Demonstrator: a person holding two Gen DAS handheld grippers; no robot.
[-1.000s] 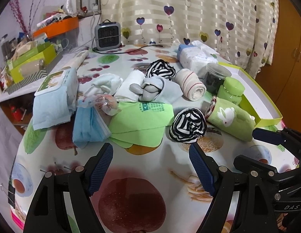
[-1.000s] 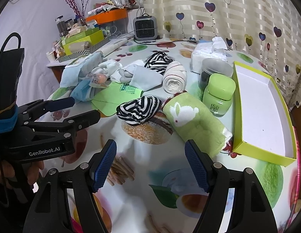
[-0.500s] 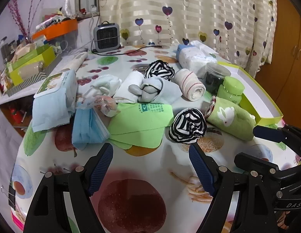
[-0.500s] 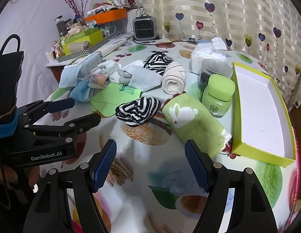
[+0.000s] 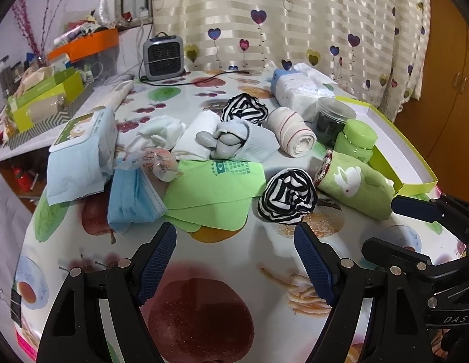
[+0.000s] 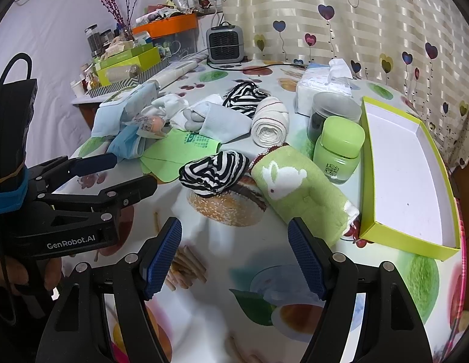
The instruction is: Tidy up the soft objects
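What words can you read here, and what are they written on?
"GenRobot.AI": on the black left gripper body, seen from the right wrist.
"DAS": on the black right gripper body, seen from the left wrist.
Green folded cloth: printed mark, too small.
Green-lidded jar label: too blurred.

Far ahead of the tongs, a small grey heater (image 5: 163, 57) stands at the back edge of the fruit-printed tablecloth (image 5: 204, 317), its dark cord (image 5: 204, 79) trailing across the cloth before the heart-patterned curtain (image 5: 294, 15). Ahead and to the right, a green-lidded jar (image 6: 338, 148) stands just in front of a dark clear-lidded jar (image 6: 331, 113). Off to the far left, an orange bin (image 6: 166, 27) and a vase of purple twigs (image 6: 113, 6) crowd a cluttered side shelf.
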